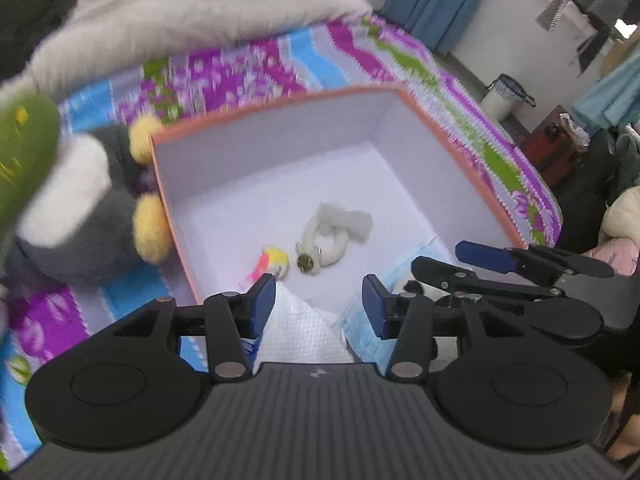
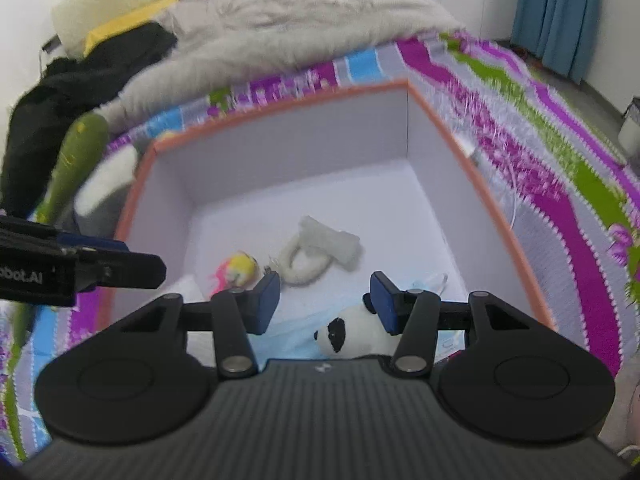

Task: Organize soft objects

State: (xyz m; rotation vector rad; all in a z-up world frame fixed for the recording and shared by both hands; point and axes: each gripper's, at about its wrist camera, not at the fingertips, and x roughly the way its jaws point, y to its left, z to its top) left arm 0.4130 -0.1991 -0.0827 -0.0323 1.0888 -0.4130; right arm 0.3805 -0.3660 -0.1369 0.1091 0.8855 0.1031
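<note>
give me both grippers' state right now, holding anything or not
left gripper: open, holding nothing, over the box.
right gripper: open, holding nothing; panda plush lies below it.

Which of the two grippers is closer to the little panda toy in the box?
Right. The right gripper hangs open just above the panda toy; the left gripper is off to the side, over the white cloth.

A bed [image 2: 560,184] is covered by a striped, flowered sheet in purple, blue and green. On it an orange-rimmed box [image 2: 452,120] is set. Beside the box a grey and white plush [image 1: 80,216] is laid, a white furry blanket [image 2: 304,24] toward the far edge.
</note>
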